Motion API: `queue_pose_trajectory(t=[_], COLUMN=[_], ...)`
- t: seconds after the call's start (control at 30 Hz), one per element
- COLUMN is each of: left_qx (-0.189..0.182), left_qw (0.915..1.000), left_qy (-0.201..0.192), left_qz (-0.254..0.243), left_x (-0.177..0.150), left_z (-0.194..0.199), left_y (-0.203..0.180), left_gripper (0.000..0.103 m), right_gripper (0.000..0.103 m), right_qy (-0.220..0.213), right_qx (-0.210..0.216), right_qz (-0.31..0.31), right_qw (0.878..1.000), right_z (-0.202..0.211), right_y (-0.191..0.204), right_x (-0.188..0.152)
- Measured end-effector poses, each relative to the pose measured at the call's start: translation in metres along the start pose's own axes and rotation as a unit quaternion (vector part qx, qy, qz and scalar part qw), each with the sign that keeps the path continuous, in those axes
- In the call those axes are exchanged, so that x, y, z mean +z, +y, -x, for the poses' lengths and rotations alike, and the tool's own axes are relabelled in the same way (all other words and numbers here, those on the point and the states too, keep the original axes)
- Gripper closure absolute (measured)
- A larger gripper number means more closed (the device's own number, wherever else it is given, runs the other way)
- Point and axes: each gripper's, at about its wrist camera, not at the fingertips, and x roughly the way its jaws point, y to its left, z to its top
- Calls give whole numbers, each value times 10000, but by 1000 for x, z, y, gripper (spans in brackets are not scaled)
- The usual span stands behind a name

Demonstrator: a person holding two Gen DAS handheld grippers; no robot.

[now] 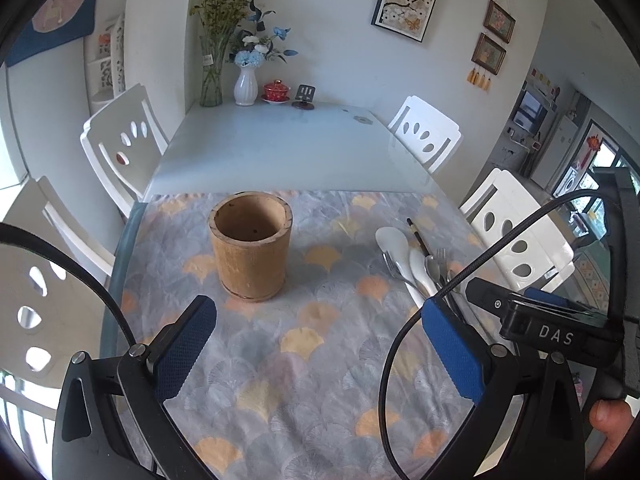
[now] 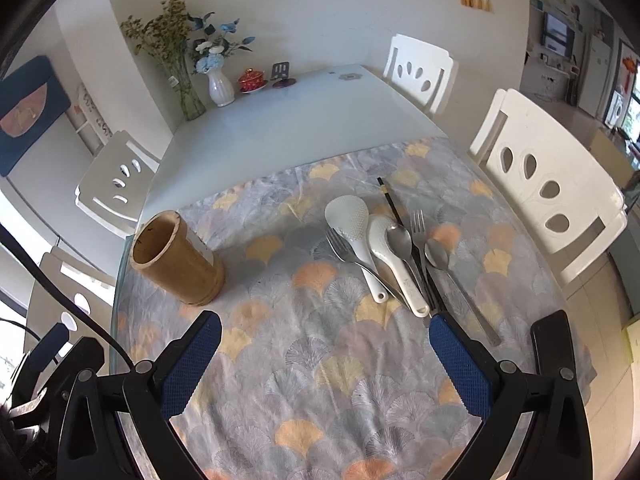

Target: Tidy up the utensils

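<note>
Both tongs wide, holding nothing: left gripper (image 1: pixel 320 344), right gripper (image 2: pixel 326 364). Bamboo holder (image 2: pixel 176 258) stood upright on fan-patterned cloth (image 2: pixel 320 360); utensil pile (image 2: pixel 392 248) lay well apart, just ahead of right gripper.

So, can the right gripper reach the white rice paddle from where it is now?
Probably yes. The right gripper is open, and only bare tablecloth lies before the white rice paddle, though a fork overlaps its handle.

Holder (image 2: pixel 176 258) left of utensils (image 2: pixel 394 254) on cloth (image 2: pixel 320 360)
</note>
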Motion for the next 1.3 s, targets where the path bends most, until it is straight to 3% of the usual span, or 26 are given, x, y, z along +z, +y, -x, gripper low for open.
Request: queue_pose_trajectory(t=[0.43,0.93,1.3], left_qx=[187,192,437], left_qw=[9998,9997,9988], left_qy=[-55,-157,-202], left_qz=[-38,-27,-59], left_x=[0,0,1], left_z=[2,7,4], left_y=[3,7,11], left_gripper=[1,1,1], right_gripper=[0,0,0], right_qy=[-141,-141,-1077], right_qx=[-118,-223,-626], right_qz=[420,246,-591], right_qw=[9990,9993,9904], right_z=[7,6,35], right_y=[18,11,-60], right_x=[0,-1,13])
